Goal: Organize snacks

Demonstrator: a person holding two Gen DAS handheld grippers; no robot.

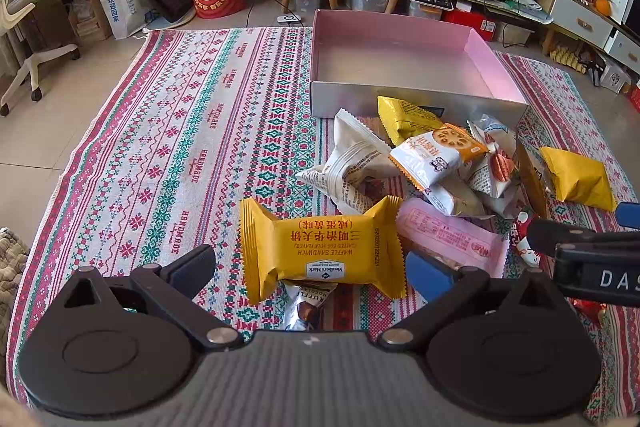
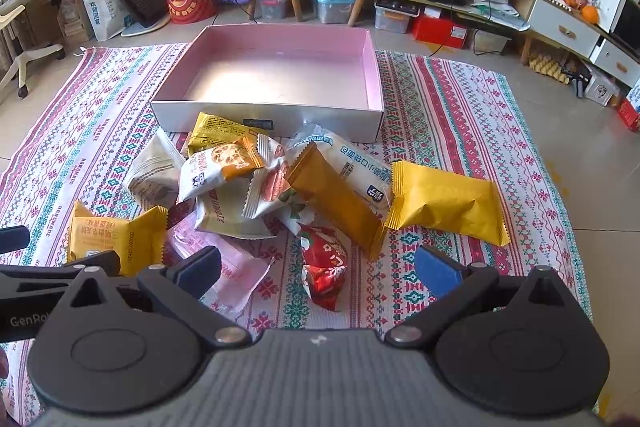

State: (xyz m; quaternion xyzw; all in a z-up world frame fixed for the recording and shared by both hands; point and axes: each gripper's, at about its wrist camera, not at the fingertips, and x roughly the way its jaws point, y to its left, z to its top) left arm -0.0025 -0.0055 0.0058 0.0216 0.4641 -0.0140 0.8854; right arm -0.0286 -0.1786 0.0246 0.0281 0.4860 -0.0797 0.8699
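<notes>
Black left tool (image 1: 316, 267) spread around yellow waffle pack (image 1: 320, 247), right tool (image 2: 320, 267) spread

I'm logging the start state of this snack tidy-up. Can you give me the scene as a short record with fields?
surface: patterned cloth on a tiled floor
container: pink box, open, nothing in it
snacks: loose pile in front of the box, none inside yet
left hand-held gripper: open, around the yellow waffle sandwich pack
right hand-held gripper: open, over the red wrapped snack
far right item: plain yellow pack
</notes>
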